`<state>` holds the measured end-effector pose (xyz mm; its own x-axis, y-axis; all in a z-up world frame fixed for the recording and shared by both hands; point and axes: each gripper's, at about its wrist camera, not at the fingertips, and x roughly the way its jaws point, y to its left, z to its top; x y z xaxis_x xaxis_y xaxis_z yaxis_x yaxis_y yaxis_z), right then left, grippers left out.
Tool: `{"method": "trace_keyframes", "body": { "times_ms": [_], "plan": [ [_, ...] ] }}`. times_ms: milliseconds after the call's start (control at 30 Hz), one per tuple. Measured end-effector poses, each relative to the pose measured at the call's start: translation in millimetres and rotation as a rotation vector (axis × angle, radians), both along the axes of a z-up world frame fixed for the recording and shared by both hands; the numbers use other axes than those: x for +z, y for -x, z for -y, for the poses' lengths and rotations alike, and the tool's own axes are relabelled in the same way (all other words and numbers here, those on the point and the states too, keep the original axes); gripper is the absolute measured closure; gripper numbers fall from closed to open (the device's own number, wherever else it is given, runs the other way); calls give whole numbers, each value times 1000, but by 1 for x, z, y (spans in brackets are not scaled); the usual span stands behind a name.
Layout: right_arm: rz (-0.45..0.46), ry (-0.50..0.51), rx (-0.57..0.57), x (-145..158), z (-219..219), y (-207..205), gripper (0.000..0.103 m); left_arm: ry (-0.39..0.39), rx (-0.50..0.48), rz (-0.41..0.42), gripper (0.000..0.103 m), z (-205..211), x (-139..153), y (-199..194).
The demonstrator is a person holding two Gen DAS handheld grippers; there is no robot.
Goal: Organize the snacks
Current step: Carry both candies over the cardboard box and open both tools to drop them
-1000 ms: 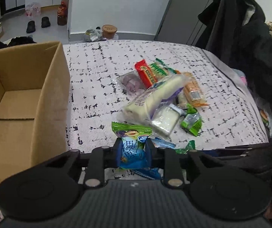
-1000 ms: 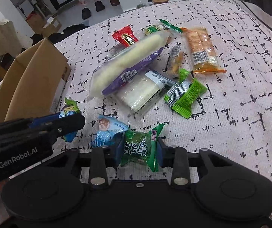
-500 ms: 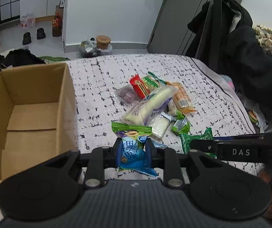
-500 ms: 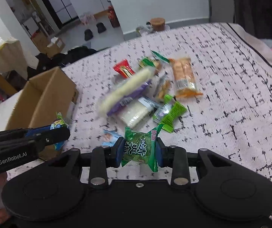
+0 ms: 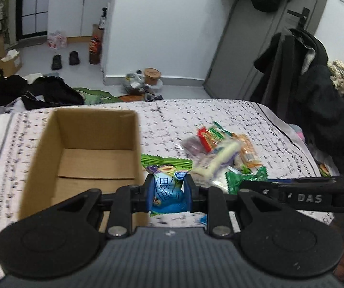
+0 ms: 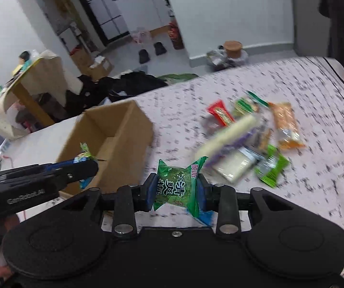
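Observation:
My left gripper (image 5: 169, 189) is shut on a blue and green snack packet (image 5: 165, 184), held in the air beside the right wall of an open cardboard box (image 5: 85, 158). My right gripper (image 6: 175, 190) is shut on a green snack packet (image 6: 176, 187), held above the bed to the right of the box (image 6: 114, 141). A pile of snacks (image 6: 244, 141) lies on the patterned bedspread: a long white roll, a red packet, an orange packet, green packets. The pile also shows in the left wrist view (image 5: 222, 153). The box looks empty.
The bedspread (image 6: 328, 110) ends at the far edge, with floor clutter beyond. Dark coats (image 5: 316, 91) hang at the bed's right side. A small blue packet (image 6: 205, 216) lies under my right gripper. Black clothes (image 5: 39, 93) lie past the box.
Both grippers have risen with their packets and moved left toward the box. The box now lies straight ahead of the left gripper. The pile has not moved.

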<state>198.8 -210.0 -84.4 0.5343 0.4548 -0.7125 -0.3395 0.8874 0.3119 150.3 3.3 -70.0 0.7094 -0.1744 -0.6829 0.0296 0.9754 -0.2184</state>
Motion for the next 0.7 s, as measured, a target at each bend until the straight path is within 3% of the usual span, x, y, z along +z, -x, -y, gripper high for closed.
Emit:
{"method": "trace_keyframes", "body": {
  "times_ms": [200, 700],
  "plan": [
    [42, -7, 40, 10, -30, 1, 69, -44, 64, 9, 79, -31, 3, 5],
    [51, -47, 148, 13, -100, -6, 69, 14, 219, -38, 79, -104, -17, 2]
  ]
}}
